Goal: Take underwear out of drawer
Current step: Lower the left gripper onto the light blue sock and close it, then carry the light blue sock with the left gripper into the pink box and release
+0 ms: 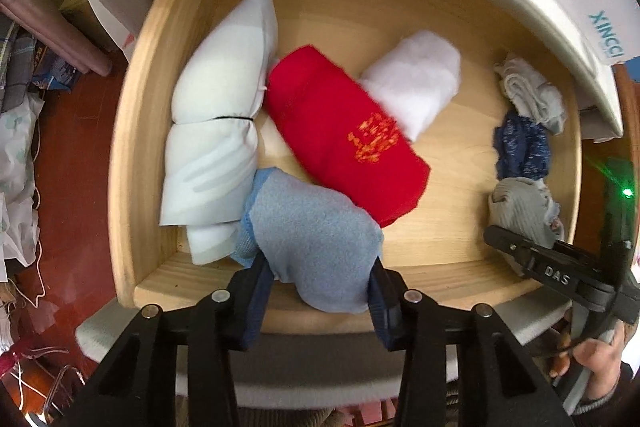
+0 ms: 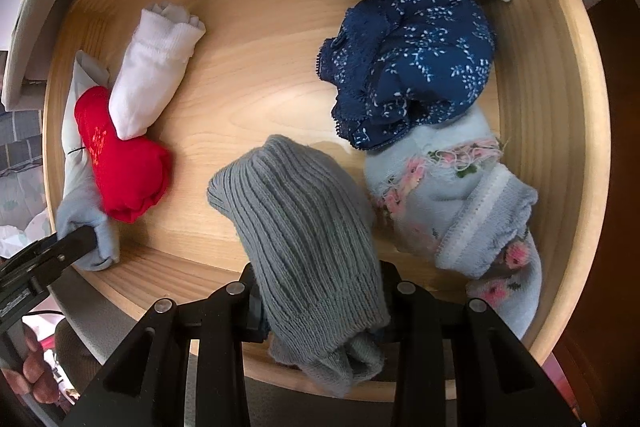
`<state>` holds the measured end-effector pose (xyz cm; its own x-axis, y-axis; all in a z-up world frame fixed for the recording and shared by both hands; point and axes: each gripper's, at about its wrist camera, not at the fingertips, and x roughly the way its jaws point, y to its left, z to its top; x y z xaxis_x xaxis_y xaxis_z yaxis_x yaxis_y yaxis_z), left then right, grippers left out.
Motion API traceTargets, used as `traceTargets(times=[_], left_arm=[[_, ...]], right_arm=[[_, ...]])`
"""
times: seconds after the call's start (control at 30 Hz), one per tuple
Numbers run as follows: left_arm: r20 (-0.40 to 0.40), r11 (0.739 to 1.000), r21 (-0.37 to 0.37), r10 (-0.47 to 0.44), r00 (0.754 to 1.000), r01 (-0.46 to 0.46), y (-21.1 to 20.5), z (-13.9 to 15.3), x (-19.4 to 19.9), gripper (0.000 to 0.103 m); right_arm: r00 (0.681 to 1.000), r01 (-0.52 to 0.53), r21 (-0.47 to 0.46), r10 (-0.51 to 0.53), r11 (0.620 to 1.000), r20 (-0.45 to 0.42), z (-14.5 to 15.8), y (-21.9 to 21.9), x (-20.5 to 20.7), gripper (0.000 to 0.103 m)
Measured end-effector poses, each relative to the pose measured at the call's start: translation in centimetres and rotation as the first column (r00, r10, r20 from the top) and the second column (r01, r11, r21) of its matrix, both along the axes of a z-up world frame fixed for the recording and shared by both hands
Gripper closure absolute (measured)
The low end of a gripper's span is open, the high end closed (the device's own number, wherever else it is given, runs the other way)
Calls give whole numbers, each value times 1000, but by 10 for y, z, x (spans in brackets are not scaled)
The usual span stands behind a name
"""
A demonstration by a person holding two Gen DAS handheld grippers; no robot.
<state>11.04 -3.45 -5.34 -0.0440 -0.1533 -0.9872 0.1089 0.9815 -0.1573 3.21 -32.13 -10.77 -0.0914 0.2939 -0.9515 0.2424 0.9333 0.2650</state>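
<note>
Now the left claw point(image 1: 320, 291) pinches a soft blue bundle point(image 1: 312, 239) at the front of the wooden drawer point(image 1: 136, 131). Nearby, the right claw point(image 2: 320, 307) pinches a ribbed grey bundle point(image 2: 304, 227), also near the front.

red roll point(image 1: 344, 135) orange print | navy underwear point(image 2: 408, 67) white sprigs | grey ribbed knit point(image 2: 308, 239) | pale-blue piece point(image 2: 456, 203) pink flowers

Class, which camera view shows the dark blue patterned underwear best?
The right wrist view: the dark blue patterned underwear fills much of the picture, its white sprig print and lace edge sharp. The left wrist view shows it only as a small, blurred bundle by the drawer's right wall.
</note>
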Motion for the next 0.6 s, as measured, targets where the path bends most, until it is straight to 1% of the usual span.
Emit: traceTargets(times=[0.03,0.17,0.27,0.37,0.6], left_arm=[[6,1000,-5,-2,1000,2,11,4,-8,60],[36,1000,-15,-8,999,9,12,20,-9,60],[58,1000,-21,-14,998,15,6,31,-4,60],[84,999,-34,-19,996,22,4,41,-6,60],[143,999,-32,-32,989,37,11,69,-8,60]], right_arm=[[1000,2,2,-2,1000,0,1,-2,0,70],[1000,8,1,-8,1000,0,2,-6,0,70],[1000,2,-11,-2,1000,1,3,-6,0,70],[1000,-12,-31,12,999,1,4,-5,0,70],[999,-37,-89,38,995,6,10,-2,1,70]])
